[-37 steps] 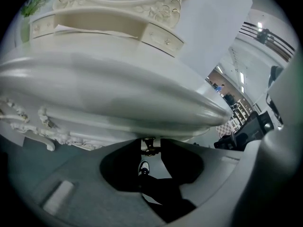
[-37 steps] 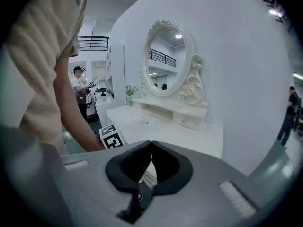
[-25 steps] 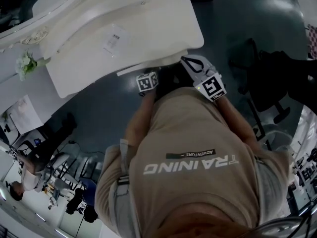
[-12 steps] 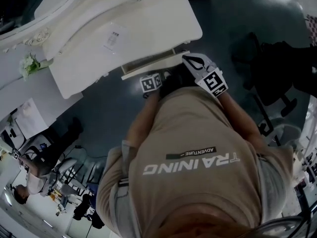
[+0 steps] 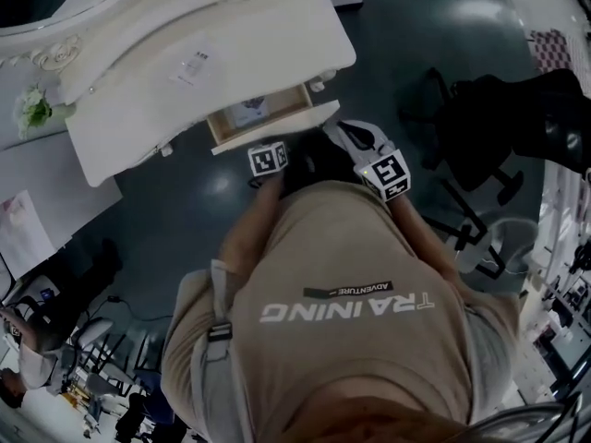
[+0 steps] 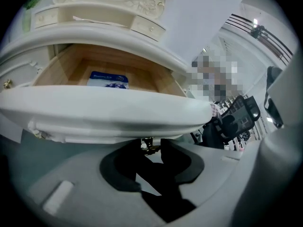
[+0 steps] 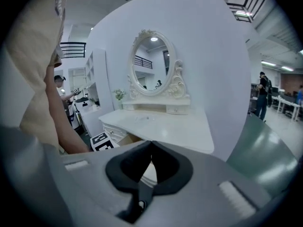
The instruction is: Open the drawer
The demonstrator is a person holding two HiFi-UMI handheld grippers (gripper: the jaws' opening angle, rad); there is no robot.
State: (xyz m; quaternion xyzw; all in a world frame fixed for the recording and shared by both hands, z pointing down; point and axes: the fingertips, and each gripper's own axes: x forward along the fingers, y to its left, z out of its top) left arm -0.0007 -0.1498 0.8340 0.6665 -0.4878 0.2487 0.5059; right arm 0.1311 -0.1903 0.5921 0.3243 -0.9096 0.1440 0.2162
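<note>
White dressing surface fills the space ahead of both tongs, oval mirror at its back. The drawer stands pulled out, its front just above the left tongs, which are clenched on the small brass knob. A blue-and-white packet lies inside, beyond them. Right tongs are pressed together on nothing, beside the left pair

Head view looks steeply down onto tabletop and drawer, left gripper view sits close under the drawer front, right gripper view faces the same tabletop from farther off
</note>
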